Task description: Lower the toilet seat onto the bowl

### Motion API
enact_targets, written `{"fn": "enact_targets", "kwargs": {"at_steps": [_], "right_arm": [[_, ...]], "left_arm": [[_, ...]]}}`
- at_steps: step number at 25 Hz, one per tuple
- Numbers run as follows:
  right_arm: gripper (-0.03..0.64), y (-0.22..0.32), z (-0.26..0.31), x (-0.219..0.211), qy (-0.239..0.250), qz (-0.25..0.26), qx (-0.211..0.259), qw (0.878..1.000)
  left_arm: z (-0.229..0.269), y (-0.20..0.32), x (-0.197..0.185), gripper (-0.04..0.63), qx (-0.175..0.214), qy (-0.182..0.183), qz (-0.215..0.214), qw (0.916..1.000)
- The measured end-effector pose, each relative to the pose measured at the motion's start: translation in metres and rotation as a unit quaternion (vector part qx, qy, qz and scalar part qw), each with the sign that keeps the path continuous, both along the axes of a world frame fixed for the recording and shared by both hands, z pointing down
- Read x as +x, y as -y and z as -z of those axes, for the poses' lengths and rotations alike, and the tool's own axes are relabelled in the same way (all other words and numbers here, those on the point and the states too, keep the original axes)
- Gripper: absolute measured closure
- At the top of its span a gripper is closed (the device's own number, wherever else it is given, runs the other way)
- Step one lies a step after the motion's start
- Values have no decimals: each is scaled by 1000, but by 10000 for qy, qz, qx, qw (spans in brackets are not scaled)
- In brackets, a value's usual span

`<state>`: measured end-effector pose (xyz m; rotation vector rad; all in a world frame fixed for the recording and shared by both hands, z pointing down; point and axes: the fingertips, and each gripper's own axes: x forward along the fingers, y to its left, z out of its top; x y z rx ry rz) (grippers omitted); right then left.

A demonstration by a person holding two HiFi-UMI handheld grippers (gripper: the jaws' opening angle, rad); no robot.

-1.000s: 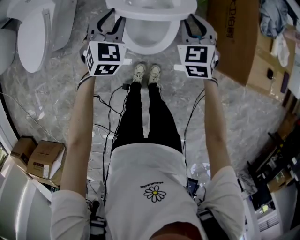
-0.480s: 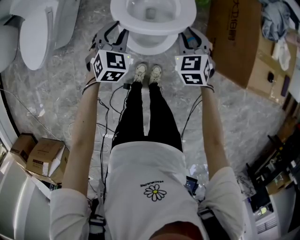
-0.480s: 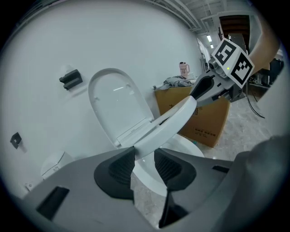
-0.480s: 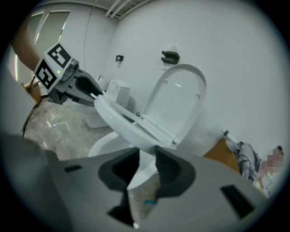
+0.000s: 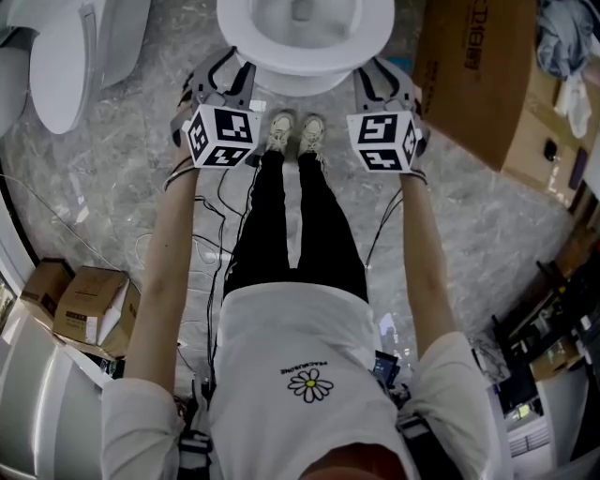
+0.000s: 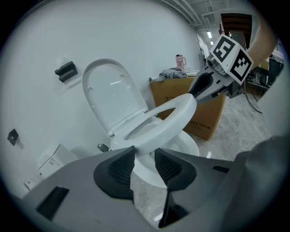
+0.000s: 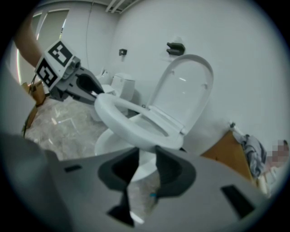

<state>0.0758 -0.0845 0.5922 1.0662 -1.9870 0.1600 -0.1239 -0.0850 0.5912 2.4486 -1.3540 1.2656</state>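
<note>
Flagging slam risk: head view, left gripper [image 5: 225,64] + right gripper [image 5: 380,70] flank toilet seat [image 5: 375,23]; left gripper view, jaws pinch its half-down rim above bowl [image 6: 186,142] but have just been opening; right gripper view same, so seat cd slip.
</note>
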Motion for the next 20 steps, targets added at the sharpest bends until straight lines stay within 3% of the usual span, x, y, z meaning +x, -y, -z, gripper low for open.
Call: {"fn": "enact_targets", "kwargs": {"at_steps": [7,20], "right_arm": [[486,-17,-29,0,-107,120,-261,9995],[486,-43,-91,1,-331,211,-539,9978]], "left_arm": [[-29,-17,0,437,-218,46,-122,9997],[-91,-44,1,436,-288,20,-294,9992]]}}
